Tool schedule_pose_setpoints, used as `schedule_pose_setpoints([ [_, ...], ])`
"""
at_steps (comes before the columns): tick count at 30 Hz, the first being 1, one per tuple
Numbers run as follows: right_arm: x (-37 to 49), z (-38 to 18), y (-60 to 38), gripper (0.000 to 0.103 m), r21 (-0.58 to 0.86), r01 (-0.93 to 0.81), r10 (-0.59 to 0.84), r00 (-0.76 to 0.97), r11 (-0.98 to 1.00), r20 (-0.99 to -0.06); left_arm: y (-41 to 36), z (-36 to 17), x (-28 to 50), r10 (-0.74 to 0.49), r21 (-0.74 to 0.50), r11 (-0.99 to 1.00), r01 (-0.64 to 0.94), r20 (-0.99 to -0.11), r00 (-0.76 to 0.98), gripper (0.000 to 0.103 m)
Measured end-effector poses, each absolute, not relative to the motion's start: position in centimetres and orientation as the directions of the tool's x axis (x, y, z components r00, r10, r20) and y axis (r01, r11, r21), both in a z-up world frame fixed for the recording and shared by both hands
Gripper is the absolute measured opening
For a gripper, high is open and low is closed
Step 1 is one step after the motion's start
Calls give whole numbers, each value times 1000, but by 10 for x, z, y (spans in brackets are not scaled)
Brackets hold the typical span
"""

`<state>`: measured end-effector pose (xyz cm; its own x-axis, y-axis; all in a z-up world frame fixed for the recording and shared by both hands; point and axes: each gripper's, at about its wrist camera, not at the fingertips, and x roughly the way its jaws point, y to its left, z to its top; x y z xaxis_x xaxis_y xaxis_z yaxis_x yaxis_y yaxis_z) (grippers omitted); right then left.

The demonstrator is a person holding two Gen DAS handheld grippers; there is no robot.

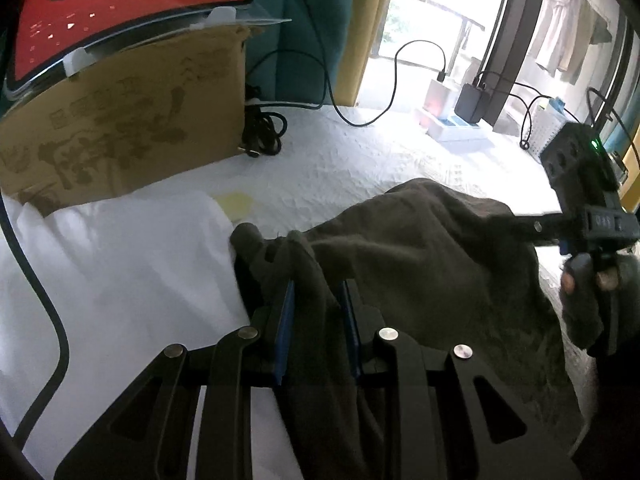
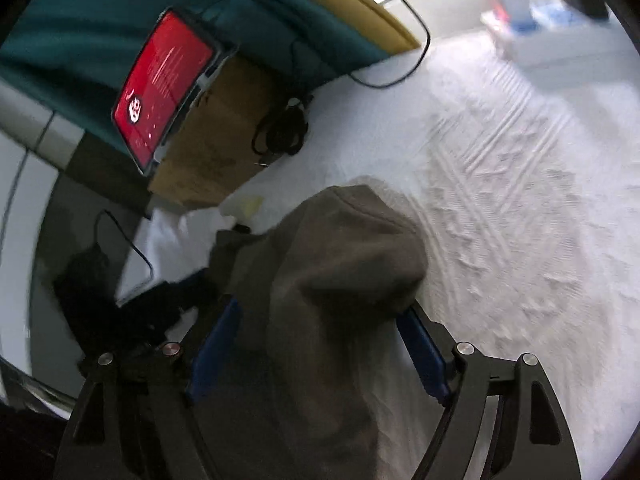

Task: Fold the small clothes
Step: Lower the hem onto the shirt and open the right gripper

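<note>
The left hand-held gripper point(image 1: 316, 300) is clenched on a bunched fold of the dark olive garment point(image 1: 420, 248), the cloth pinched between its blue pads point(image 1: 286, 320). From that pinch the garment runs away to the right and slightly forward, so its long axis lies roughly across the bed point(image 1: 340, 152) between the two hands.

The right hand-held gripper point(image 2: 320, 320) stands released. Its jaws are spread wide with the garment point(image 2: 340, 248) humped between them, and the pads point(image 2: 420, 344) do not seem to press the cloth, though the blur leaves that uncertain. Both hands sit at the garment, one toward each end. Only the left one holds it.

To the left of the garment lies a white cloth point(image 1: 120, 264), just touching it. Behind that stands a cardboard box point(image 1: 132, 120) carrying a red-screened tablet point(image 1: 128, 4), with a coil of black cable point(image 1: 264, 132) beside it. The open room is ahead and to the right, where the white quilted bed lies bare. My judgement is that any laying-out or folding should go that way.
</note>
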<state>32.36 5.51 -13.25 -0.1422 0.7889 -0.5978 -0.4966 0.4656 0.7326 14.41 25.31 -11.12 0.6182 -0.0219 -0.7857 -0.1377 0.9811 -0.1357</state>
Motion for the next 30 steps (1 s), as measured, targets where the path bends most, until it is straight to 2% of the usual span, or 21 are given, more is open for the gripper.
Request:
schedule_pose_setpoints([
  [2,331,-127,62,77,724,-511,797,-117,464,-593,255,-110,146,-18,-134,981,-141,-785,620,23],
  [3,333,-123,66,66,705,-536,797,-94,465,-597,256,-110,148,-16,-133,981,-144,-784,621,23],
  [5,335,-112,77,61,624,-612,780,-17,486,-625,257,-110,151,-13,-135,980,-149,-783,622,23],
  [7,334,-108,86,59,526,-679,742,41,512,-669,258,-112,154,-13,-132,980,-148,-787,617,23],
  [10,327,-111,98,59,264,-751,597,208,605,-775,257,-119,158,1,-106,984,-146,-804,595,23],
  [13,324,-121,98,59,158,-753,526,277,639,-804,257,-128,161,43,-58,985,-161,-827,561,23],
  [18,316,-114,98,59,98,-747,500,335,657,-798,261,-123,159,55,-60,981,-184,-823,565,23],
  [24,310,-99,89,59,92,-746,513,357,659,-781,246,-95,148,-29,-139,983,-121,-767,641,23],
  [30,290,-89,87,59,102,-758,528,346,645,-776,219,-102,146,-81,-153,986,-64,-782,618,23],
])
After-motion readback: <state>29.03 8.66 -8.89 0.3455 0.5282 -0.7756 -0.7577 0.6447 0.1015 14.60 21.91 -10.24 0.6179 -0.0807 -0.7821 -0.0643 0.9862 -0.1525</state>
